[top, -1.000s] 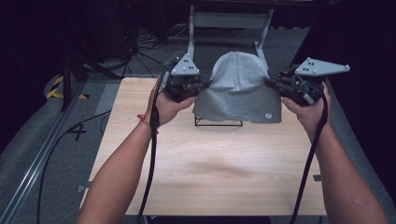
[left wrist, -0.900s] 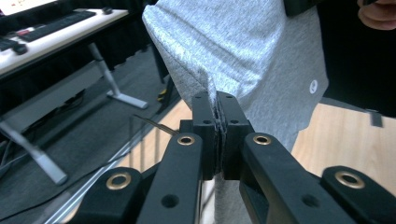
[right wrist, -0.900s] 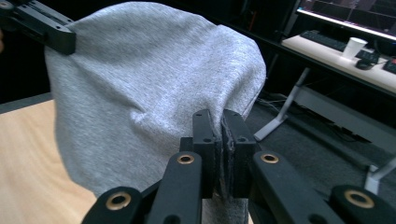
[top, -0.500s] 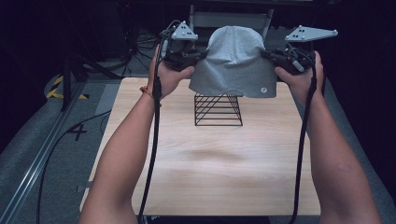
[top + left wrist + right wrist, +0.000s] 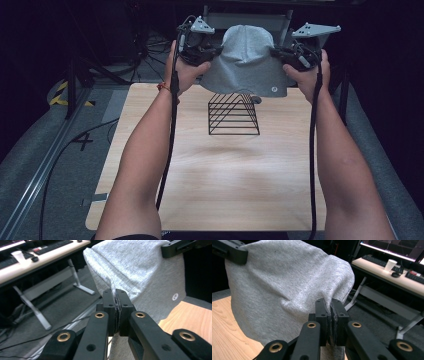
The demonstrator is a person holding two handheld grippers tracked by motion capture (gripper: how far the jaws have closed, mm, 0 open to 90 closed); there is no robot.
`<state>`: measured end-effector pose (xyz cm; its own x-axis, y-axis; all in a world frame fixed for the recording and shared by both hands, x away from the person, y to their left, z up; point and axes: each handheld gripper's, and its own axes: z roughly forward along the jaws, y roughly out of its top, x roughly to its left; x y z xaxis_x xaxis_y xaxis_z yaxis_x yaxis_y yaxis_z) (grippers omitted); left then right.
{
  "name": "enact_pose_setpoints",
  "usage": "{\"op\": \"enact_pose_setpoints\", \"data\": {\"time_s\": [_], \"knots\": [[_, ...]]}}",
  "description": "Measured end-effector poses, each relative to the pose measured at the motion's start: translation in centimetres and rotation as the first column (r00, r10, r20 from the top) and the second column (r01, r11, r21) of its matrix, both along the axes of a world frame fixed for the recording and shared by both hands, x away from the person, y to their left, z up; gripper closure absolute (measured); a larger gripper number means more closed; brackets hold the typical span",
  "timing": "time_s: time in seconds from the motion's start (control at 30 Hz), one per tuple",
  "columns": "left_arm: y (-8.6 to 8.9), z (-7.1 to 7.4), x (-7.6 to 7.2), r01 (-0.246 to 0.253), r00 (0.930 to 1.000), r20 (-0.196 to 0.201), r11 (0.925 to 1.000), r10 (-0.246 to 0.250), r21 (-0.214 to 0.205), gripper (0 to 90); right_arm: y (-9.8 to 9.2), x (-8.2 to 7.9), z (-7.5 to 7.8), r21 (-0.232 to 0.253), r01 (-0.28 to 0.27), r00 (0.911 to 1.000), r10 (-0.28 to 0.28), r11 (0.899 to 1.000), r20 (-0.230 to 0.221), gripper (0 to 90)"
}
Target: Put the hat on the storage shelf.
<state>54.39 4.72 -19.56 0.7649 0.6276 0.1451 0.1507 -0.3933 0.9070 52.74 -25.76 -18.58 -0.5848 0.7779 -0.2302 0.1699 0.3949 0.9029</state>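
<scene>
Grey hat (image 5: 247, 60) higher now, far desk cup (image 5: 391, 264)

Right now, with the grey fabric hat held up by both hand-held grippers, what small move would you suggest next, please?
Probably carry the grey fabric hat aside: both the left hand-held gripper and right hand-held gripper pinch its edges, and it hangs clear above the black wire rack.

— That grey hat (image 5: 246, 60) is soft knit cloth, matt and faintly flecked, with one small glossy round badge near the hem.
— And the surface (image 5: 220, 180)?
— Pale wood, smooth, with a visible grain and a dull sheen. The rack (image 5: 233, 114) on it is thin black wire.
— The fingers (image 5: 109, 305)?
— Matt black plastic, brass-coloured rivets along the arms.
</scene>
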Motion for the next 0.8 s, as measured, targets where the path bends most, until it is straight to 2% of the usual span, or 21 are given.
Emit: {"op": "enact_pose_setpoints", "data": {"time_s": [0.07, 0.2, 0.23, 0.3, 0.37, 0.47, 0.6, 0.73, 0.77, 0.8], "knots": [[0.1, -0.6, 0.4, 0.012, 0.9998, -0.019, 0.9999, -0.012, -0.010, 87.9, -0.2, 0.5, -0.5, 0.013, -0.005, 0.9999, 0.005, 1.000, -0.016, 85.6], [0.1, -1.7, 0.8, 0.007, 0.9994, -0.032, 1.0000, -0.007, -0.004, 87.9, -0.1, 0.9, -0.9, 0.005, -0.003, 0.9999, 0.003, 1.000, -0.017, 85.5], [0.2, -2.0, 0.9, 0.001, 0.9997, -0.023, 1.0000, -0.001, 0.002, 87.9, -0.1, 0.9, -1.1, 0.007, -0.005, 0.9997, 0.005, 1.000, -0.024, 85.6], [0.3, -2.3, 1.1, -0.006, 0.9993, -0.036, 1.0000, 0.006, -0.005, 87.9, -0.1, 1.0, -1.3, 0.008, -0.004, 0.9997, 0.004, 1.000, -0.022, 85.6], [0.5, -2.3, 1.4, -0.022, 0.9995, -0.024, 0.9997, 0.022, 0.009, 87.9, 0.1, 1.2, -1.5, 0.003, 0.002, 0.9997, -0.002, 1.000, -0.023, 85.5], [0.4, -1.7, 1.6, -0.038, 0.9993, -0.008, 0.9990, 0.037, -0.025, 87.9, 0.2, 1.5, -1.3, 0.015, 0.008, 0.9999, -0.008, 1.000, -0.011, 85.6], [0.4, -1.2, 1.8, -0.055, 0.9983, 0.022, 0.9985, 0.055, -0.005, 87.9, 0.2, 1.7, -1.1, 0.020, 0.018, 0.9998, -0.019, 1.000, 0.006, 85.6], [0.5, -1.6, 2.3, -0.068, 0.9976, 0.007, 0.9975, 0.068, -0.020, 87.8, 0.1, 2.2, -1.2, 0.041, 0.028, 0.9996, -0.028, 0.999, 0.000, 85.5], [0.5, -1.8, 2.4, -0.064, 0.9980, -0.002, 0.9979, 0.064, -0.010, 87.8, 0.1, 2.3, -1.3, 0.040, 0.028, 0.9996, -0.028, 0.999, -0.001, 85.5], [0.4, -2.2, 2.5, -0.054, 0.9985, -0.013, 0.9984, 0.053, -0.017, 87.9, 0.1, 2.4, -1.4, 0.032, 0.031, 0.9995, -0.031, 0.999, -0.007, 85.5]]}}
